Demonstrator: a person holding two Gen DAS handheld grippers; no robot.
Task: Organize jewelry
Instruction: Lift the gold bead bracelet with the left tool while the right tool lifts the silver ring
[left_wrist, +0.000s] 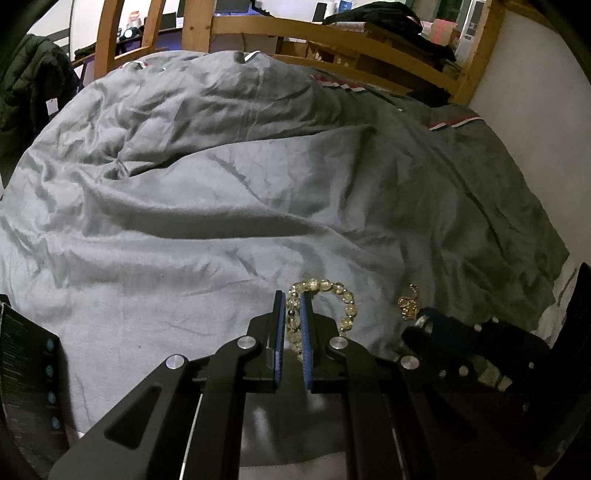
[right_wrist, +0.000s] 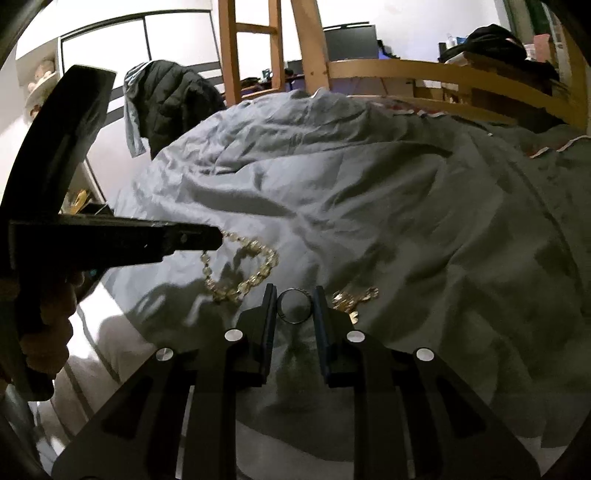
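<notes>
My left gripper (left_wrist: 292, 301) is shut on a yellow beaded bracelet (left_wrist: 345, 295), whose loop hangs out to the right of the blue pads. From the right wrist view the bracelet (right_wrist: 255, 266) dangles from the left gripper (right_wrist: 218, 236) just above the grey duvet (right_wrist: 369, 206). My right gripper (right_wrist: 295, 295) is closed on a dark metal ring (right_wrist: 293, 308), held upright between its fingertips. A gold chain piece (right_wrist: 351, 299) lies on the duvet just right of the ring; it also shows in the left wrist view (left_wrist: 408, 301).
The grey duvet (left_wrist: 221, 206) is rumpled over the whole bed. A wooden bed frame (left_wrist: 332, 40) runs along the far side. A dark jacket (right_wrist: 170, 99) hangs at the far left. A black printed box (left_wrist: 29, 384) sits at the left edge.
</notes>
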